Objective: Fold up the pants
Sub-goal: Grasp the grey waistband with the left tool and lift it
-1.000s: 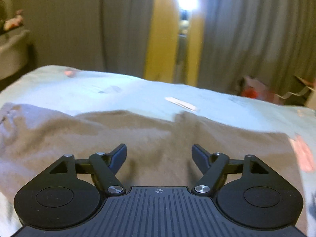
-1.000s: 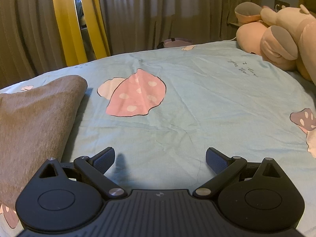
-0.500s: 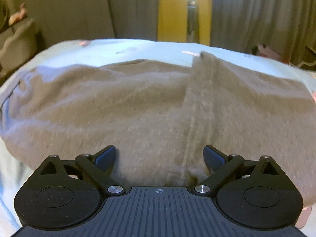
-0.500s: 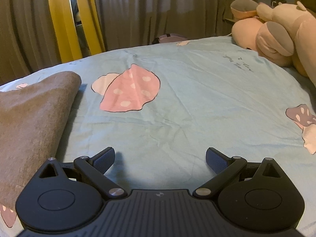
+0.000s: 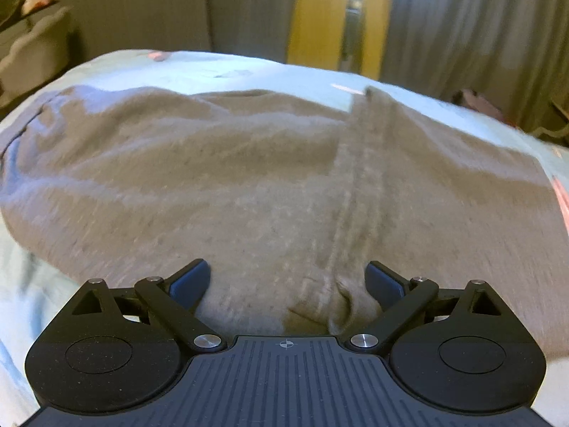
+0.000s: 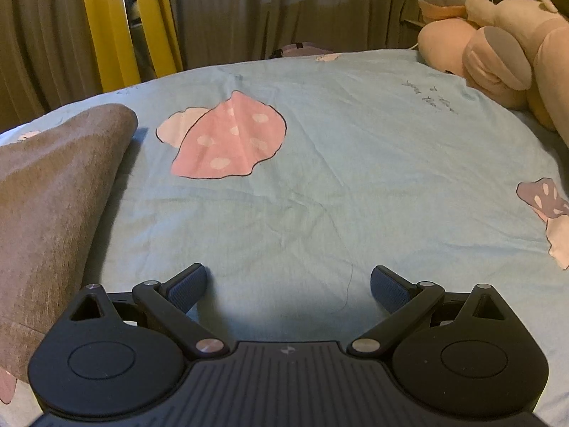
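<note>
You are hovering the spread, empty left hand-held gripper (image 5: pixel 287 281) over the pants (image 5: pixel 249 178) on the bed (image 6: pixel 355 178), risking pinching only the bunched seam at 5 o'clock.

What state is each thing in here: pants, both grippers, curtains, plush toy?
Brown pants: folded over, lying flat on the bed sheet.
Left gripper: open, jaws just widened, over the pants.
Right gripper: open, empty, over bare sheet.
Curtains: parted slightly.
Plush toy: lying on the bed.
</note>
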`<state>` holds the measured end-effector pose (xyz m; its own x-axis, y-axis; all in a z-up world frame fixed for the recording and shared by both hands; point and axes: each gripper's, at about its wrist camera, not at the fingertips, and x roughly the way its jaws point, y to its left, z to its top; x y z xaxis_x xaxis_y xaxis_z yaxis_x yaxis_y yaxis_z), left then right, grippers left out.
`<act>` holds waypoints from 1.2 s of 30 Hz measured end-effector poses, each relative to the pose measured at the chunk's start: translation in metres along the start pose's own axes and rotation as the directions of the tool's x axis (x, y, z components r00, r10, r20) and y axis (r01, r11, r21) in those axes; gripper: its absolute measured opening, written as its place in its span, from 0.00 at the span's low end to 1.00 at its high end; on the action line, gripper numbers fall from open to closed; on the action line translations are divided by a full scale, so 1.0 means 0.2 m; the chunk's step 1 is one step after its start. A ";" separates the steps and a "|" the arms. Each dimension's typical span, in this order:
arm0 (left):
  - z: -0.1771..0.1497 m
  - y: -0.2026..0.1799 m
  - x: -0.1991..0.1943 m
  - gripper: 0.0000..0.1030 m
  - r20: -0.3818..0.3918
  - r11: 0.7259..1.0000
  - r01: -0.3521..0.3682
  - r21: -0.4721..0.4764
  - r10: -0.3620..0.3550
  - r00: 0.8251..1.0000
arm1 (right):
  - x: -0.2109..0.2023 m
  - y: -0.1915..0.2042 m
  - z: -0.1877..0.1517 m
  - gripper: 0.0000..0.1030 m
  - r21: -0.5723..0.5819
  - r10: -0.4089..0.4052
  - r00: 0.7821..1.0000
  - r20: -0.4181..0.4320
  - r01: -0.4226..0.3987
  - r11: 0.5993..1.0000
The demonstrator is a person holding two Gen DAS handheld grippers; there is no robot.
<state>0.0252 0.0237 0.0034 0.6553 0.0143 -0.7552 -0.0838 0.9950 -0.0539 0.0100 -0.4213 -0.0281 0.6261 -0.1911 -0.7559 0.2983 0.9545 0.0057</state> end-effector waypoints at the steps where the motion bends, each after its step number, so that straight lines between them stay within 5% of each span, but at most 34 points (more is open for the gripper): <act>1: 0.00 0.01 0.00 0.96 0.007 1.000 -0.010 -0.018 0.011 1.000 | 0.00 0.00 0.00 0.96 -0.001 -0.002 1.000 -0.004 0.002 1.000; 6: 0.03 0.17 -0.05 0.96 0.063 0.988 -0.006 -0.154 0.016 0.998 | 0.01 -0.01 0.00 0.96 0.014 0.002 1.000 -0.016 -0.002 1.000; 12: 0.05 0.65 -0.18 0.96 0.215 0.914 0.027 -0.405 0.067 0.974 | 0.02 -0.01 -0.01 0.96 0.010 -0.004 1.000 -0.015 0.004 1.000; 14: 0.03 0.84 -0.18 0.96 0.201 0.864 0.037 -0.502 0.075 0.977 | 0.02 -0.01 -0.01 0.96 0.010 -0.005 1.000 -0.015 0.005 1.000; 18: -0.05 1.21 -0.16 0.94 0.191 0.701 0.076 -0.709 0.087 0.978 | 0.02 0.00 -0.01 0.96 0.008 -0.013 1.000 -0.012 0.013 1.000; 25: -0.10 1.54 -0.01 0.84 0.296 0.468 0.284 -0.837 -0.049 0.954 | 0.02 0.02 -0.01 0.96 0.003 -0.032 0.999 -0.010 0.032 0.999; 27: -0.09 1.57 0.03 0.84 0.302 0.456 0.294 -0.840 -0.057 0.952 | 0.02 0.03 -0.01 0.96 -0.001 -0.040 0.999 -0.007 0.040 0.999; 31: -0.02 1.61 0.08 0.82 0.304 0.481 0.289 -0.828 -0.048 0.951 | 0.02 0.04 -0.01 0.96 -0.011 -0.057 0.998 -0.001 0.057 0.998; 36: 0.05 1.64 0.18 0.59 0.272 0.480 0.265 -0.836 -0.057 0.961 | 0.01 0.06 -0.02 0.96 -0.029 -0.076 0.997 0.013 0.076 0.997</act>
<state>0.0296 0.3507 -0.0349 0.8383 -0.0166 -0.5449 -0.4941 0.3994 -0.7722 0.0132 -0.4100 -0.0322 0.6114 -0.2660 -0.7453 0.3243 0.9433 -0.0707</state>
